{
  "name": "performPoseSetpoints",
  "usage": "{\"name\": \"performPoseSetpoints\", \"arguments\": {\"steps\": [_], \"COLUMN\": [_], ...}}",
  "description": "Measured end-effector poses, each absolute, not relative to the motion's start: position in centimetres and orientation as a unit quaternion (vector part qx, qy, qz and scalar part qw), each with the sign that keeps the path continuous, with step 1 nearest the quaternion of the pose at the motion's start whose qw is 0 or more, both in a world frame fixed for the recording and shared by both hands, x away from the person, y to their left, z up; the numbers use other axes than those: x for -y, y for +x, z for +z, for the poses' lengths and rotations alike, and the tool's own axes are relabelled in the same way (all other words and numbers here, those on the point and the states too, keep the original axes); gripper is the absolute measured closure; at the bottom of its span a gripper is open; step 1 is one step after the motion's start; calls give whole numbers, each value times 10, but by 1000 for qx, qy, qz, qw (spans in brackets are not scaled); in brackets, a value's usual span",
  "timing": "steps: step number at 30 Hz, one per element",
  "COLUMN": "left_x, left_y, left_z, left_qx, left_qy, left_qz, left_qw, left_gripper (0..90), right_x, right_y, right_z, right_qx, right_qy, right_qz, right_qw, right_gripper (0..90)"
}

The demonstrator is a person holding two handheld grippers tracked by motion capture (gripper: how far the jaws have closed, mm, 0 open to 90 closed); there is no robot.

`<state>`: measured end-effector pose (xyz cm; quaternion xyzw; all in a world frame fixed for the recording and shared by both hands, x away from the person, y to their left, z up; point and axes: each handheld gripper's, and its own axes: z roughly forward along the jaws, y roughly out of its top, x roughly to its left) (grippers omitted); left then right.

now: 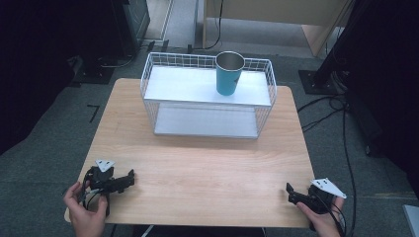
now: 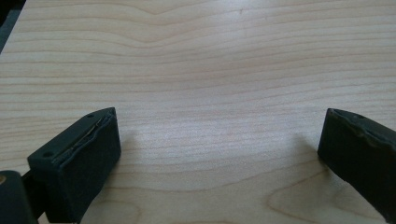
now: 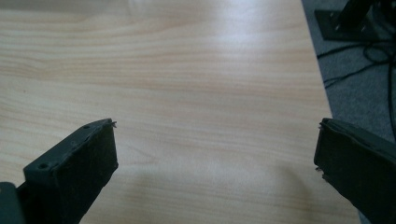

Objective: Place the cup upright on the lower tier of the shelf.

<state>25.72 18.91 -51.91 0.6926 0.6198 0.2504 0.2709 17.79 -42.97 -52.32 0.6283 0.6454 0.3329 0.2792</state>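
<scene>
A teal cup (image 1: 229,73) with a metal rim stands upright on the top shelf of a white wire rack (image 1: 207,94) at the far side of the wooden table (image 1: 207,168). My left gripper (image 1: 129,178) rests low at the table's near left corner, held by a hand; its jaws stand wide apart over bare wood (image 2: 219,130) with nothing between them. My right gripper (image 1: 290,193) sits at the near right corner, also open and empty, over bare wood (image 3: 215,135) close to the table's right edge.
The rack has a lower shelf (image 1: 205,122) with nothing on it. Grey carpet surrounds the table, with black cables (image 1: 341,128) and a stand base (image 1: 316,79) at the right, and dark equipment (image 1: 99,29) at the back left.
</scene>
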Motion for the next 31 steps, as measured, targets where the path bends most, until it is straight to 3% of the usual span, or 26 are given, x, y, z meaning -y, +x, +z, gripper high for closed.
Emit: {"name": "performPoseSetpoints", "arguments": {"steps": [3, 31], "left_x": [-189, -189], "left_y": [257, 257], "left_z": [-519, -519], "left_qx": [-620, -620], "left_qy": [693, 693], "left_qz": [250, 250], "left_qw": [271, 271], "left_gripper": [0, 0], "right_x": [429, 420], "right_y": [180, 176], "right_z": [-526, -530], "right_qx": [-657, -674], "right_qy": [636, 620], "right_qz": [316, 306], "right_qw": [252, 259], "right_gripper": [0, 0]}}
